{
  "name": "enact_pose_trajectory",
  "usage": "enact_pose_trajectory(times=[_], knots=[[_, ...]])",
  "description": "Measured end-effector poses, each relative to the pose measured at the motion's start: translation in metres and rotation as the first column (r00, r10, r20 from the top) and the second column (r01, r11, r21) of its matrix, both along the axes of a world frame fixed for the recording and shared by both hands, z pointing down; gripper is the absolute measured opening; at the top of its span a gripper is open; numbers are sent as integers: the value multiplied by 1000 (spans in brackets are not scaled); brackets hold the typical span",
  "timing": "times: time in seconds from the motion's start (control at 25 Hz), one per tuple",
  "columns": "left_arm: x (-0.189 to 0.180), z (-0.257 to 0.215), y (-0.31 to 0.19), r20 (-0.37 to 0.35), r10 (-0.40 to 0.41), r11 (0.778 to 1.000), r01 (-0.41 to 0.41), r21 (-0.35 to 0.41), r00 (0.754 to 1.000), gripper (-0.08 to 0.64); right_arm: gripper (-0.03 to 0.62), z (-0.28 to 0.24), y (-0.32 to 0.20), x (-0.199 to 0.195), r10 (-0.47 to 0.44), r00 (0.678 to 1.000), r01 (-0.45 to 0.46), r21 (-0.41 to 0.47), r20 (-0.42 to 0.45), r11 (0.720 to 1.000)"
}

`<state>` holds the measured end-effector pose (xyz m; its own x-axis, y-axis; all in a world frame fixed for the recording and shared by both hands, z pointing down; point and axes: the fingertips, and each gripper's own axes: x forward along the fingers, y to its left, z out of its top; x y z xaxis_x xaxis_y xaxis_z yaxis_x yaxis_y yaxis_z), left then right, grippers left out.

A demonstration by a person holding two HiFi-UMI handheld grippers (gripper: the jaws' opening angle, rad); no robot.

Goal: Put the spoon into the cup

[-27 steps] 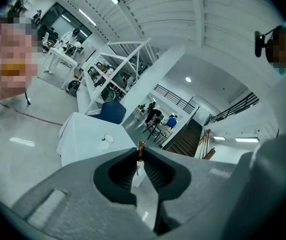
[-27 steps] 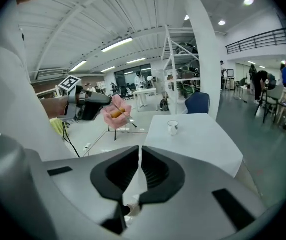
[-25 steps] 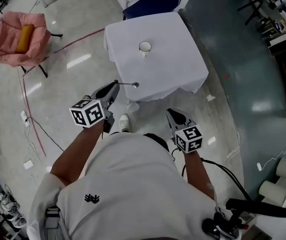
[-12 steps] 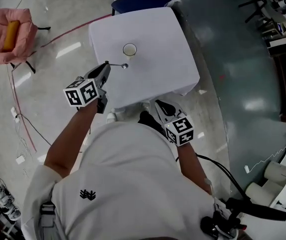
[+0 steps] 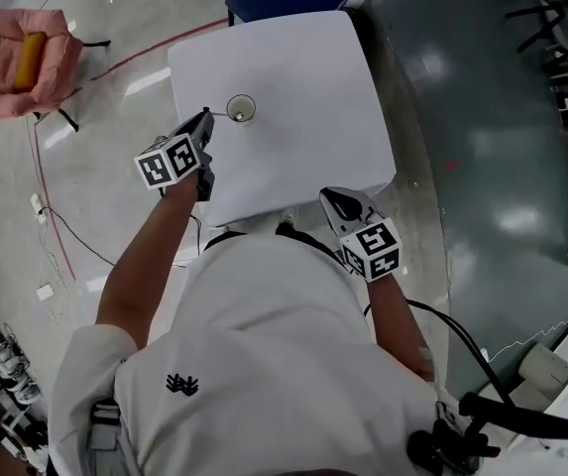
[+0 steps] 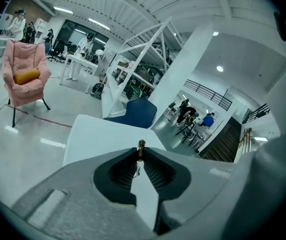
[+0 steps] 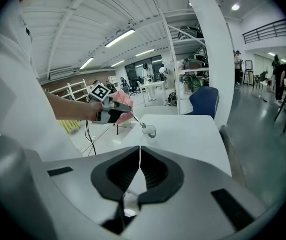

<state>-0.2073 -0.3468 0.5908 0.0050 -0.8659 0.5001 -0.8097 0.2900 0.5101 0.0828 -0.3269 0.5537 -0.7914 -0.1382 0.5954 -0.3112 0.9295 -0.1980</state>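
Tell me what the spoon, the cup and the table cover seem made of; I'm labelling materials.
Spoon: thin and silvery grey, probably metal. Cup: see-through with a bright rim, so glass or clear plastic; which one is unclear. Table cover: matte white cloth, since it hangs over the edges.
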Motion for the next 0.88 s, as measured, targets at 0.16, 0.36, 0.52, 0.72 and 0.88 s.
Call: enact_pose_trajectory(times=[0.16,0.36,0.52,0.72,0.88], knots=[[-4,25,-25,33,-29,999,31,-44,999,49,15,8,-27,8,-28,1000,27,-19,-7,999],[-11,57,-34,42,-62,990,67,-125,997,49,15,14,-55,7,-56,998,56,-32,-10,998],[-11,77,-38,44,-78,981,85,-175,996,49,15,14,-73,9,-69,998,68,-36,-6,997],[-16,97,-46,65,-95,968,107,-228,993,50,15,19,-89,14,-63,998,63,-53,-10,997],[-16,112,-50,82,-125,953,143,-268,989,50,15,26,-98,21,-59,998,57,-67,-18,996]])
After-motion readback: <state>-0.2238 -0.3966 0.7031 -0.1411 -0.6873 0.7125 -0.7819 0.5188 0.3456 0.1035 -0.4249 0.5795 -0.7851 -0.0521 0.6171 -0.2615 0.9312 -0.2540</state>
